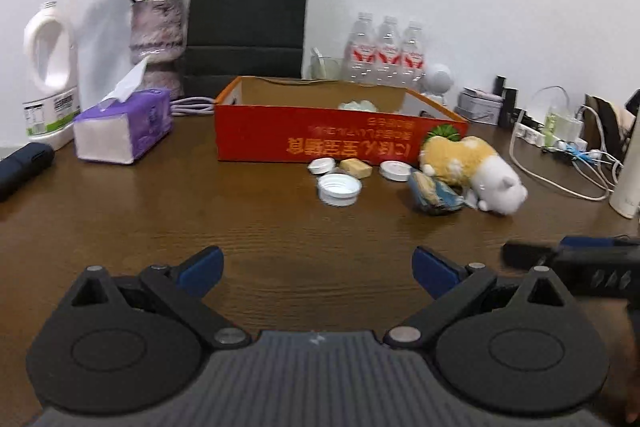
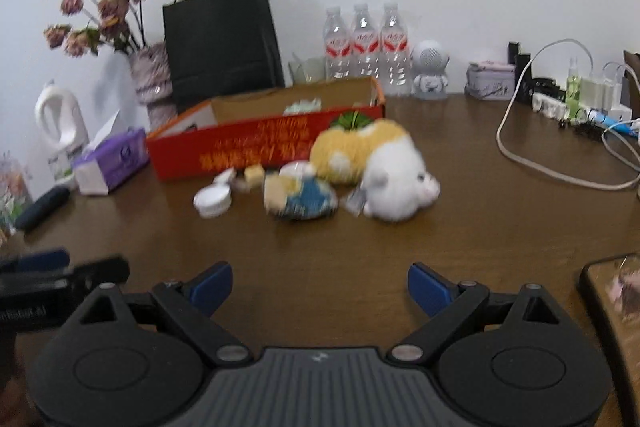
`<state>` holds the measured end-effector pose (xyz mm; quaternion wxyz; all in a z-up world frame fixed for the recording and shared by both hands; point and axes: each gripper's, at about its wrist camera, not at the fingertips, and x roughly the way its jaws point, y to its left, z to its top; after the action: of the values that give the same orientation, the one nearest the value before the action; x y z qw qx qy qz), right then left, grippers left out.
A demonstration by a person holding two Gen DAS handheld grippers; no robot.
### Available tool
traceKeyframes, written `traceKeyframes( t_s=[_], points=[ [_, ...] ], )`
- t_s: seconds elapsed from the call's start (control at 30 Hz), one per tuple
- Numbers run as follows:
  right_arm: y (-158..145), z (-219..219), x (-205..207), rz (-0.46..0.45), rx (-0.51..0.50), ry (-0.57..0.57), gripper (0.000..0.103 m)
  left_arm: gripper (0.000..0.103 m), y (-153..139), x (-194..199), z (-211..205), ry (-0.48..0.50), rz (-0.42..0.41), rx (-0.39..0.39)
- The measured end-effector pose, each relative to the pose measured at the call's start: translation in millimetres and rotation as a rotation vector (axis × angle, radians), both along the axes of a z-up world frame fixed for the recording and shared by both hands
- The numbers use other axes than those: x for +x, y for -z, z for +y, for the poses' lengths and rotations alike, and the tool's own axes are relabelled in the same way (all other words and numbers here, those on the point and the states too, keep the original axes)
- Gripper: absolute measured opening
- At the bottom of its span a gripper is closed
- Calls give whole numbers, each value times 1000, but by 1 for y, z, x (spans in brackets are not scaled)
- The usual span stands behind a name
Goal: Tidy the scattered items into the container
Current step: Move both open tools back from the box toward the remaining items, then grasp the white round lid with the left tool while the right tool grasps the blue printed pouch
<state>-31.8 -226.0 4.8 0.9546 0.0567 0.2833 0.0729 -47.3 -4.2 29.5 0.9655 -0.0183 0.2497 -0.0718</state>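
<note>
A red cardboard box point(image 1: 320, 139) stands open on the brown table; it also shows in the right wrist view point(image 2: 256, 147), with a pale item inside point(image 1: 358, 105). In front of it lie a yellow-and-white plush toy point(image 1: 476, 167) point(image 2: 372, 163), a blue snack packet point(image 1: 434, 193) point(image 2: 300, 197), white caps point(image 1: 338, 189) point(image 2: 214, 201) and a tan cube point(image 1: 356, 167) point(image 2: 254, 174). My left gripper point(image 1: 318, 271) is open and empty, well short of these items. My right gripper point(image 2: 320, 287) is open and empty too; part of it shows at the right of the left wrist view point(image 1: 576, 259).
Along the back wall stand a vase of dried flowers point(image 1: 158, 39), a black paper bag point(image 1: 248, 23), three water bottles point(image 1: 384, 51), a tissue pack point(image 1: 124, 127), a white jug point(image 1: 50, 75) and cables point(image 2: 560, 131). A phone point(image 2: 616, 311) lies at the near right.
</note>
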Motion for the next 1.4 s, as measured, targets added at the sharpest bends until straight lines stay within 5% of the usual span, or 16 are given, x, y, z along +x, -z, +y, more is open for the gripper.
traceKeyframes(
  t_s=[0.23, 0.4, 0.63, 0.83, 0.9, 0.97, 1.07, 1.4],
  points=[
    [-1, 2, 27, 26, -49, 8, 94, 94, -13, 54, -12, 99, -39, 70],
    [-9, 10, 57, 13, -72, -31, 94, 85, -10, 107, -17, 132, 24, 49],
    [-15, 37, 97, -30, -131, -98, 89, 53, 7, 150, -17, 114, 131, 26],
    [-5, 47, 121, 23, -171, -117, 66, 40, 16, 159, -12, 124, 180, -18],
    [0, 46, 124, 47, -170, -120, 42, 33, 17, 159, -15, 137, 176, -8],
    [4, 45, 124, 61, -165, -126, 32, 17, 17, 159, -17, 150, 178, -7],
    [1, 46, 120, 53, -161, -131, 13, 8, 18, 157, -18, 161, 181, -11],
    [-17, 41, 93, -6, -112, -131, 7, 6, 0, 118, -8, 109, 101, -55]
  ],
)
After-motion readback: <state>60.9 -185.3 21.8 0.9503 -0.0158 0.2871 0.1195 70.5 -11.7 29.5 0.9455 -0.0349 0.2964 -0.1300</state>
